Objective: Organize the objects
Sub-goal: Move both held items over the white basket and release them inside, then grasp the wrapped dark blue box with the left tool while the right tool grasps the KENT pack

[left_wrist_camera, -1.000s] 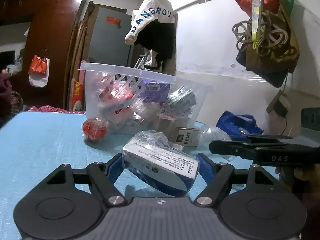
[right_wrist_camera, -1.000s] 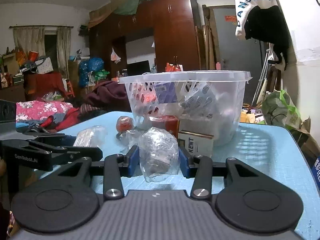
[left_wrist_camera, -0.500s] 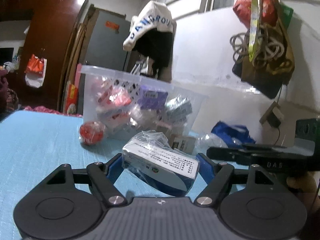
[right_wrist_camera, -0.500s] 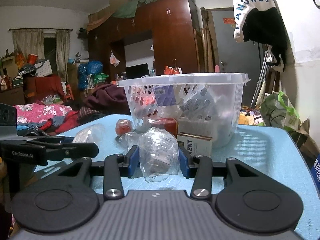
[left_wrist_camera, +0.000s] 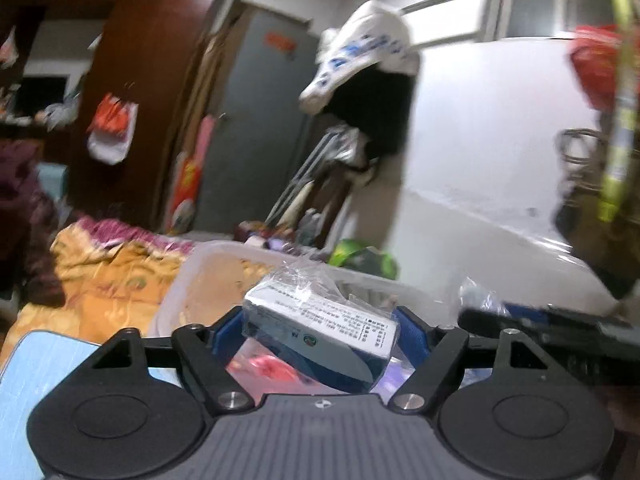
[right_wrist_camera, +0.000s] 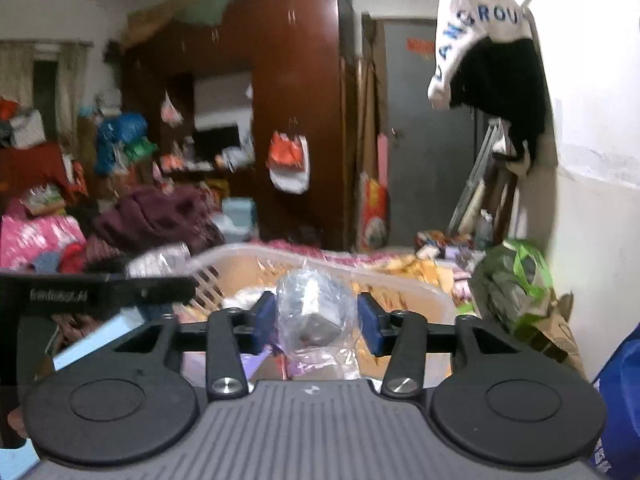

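Note:
My left gripper [left_wrist_camera: 320,332] is shut on a plastic-wrapped white and blue box [left_wrist_camera: 320,328] and holds it above the clear plastic basket [left_wrist_camera: 188,276], over its near side. My right gripper [right_wrist_camera: 316,316] is shut on a small object in a clear plastic bag [right_wrist_camera: 316,312] and holds it above the same basket [right_wrist_camera: 400,280]. Packets in red and purple show inside the basket below both grippers. The other gripper shows at the right edge of the left wrist view [left_wrist_camera: 540,320] and at the left of the right wrist view [right_wrist_camera: 92,292].
The blue table [left_wrist_camera: 44,364] shows at the lower left. A green bag [right_wrist_camera: 516,280] and a blue bag [right_wrist_camera: 616,392] lie to the right by the white wall. Clothes, bedding and a brown wardrobe [right_wrist_camera: 296,100] fill the room behind.
Both grippers have risen with their loads from table height beside the basket to above its rim, and moved forward over it. The basket is now seen from above.

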Demonstrator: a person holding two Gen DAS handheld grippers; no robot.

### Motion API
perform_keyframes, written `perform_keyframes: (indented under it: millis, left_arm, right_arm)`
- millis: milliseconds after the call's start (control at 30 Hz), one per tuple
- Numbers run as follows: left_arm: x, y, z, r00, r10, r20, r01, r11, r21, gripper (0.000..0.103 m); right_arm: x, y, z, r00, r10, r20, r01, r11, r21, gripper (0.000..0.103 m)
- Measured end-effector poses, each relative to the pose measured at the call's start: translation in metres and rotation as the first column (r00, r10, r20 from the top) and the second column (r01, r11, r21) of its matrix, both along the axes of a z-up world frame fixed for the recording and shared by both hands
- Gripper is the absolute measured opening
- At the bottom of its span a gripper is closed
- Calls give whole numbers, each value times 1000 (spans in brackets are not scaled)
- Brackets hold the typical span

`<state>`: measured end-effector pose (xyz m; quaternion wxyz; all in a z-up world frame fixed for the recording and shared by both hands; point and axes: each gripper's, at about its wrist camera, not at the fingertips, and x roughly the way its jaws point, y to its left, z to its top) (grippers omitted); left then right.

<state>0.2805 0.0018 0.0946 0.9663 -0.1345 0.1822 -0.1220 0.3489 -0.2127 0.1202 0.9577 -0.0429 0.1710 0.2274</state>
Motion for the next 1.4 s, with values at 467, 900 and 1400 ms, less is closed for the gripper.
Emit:
perform_keyframes:
  millis: [467, 900, 1400]
  left_arm:
    - [-95, -36, -51, 994, -104, -26, 107, 962, 251, 103]
    - [-63, -69, -99, 970, -113, -213, 185, 915, 357, 82]
    - [-80, -19, -91, 991, -104, -81, 113, 986, 124, 81]
  right_arm:
    - [-89, -56, -67, 998, -23, -53, 27, 996, 87, 103]
    - [-37, -33, -114, 959, -13, -283, 17, 1000, 12, 103]
    - [-36, -35, -118, 969, 25, -247, -18, 999, 30, 61]
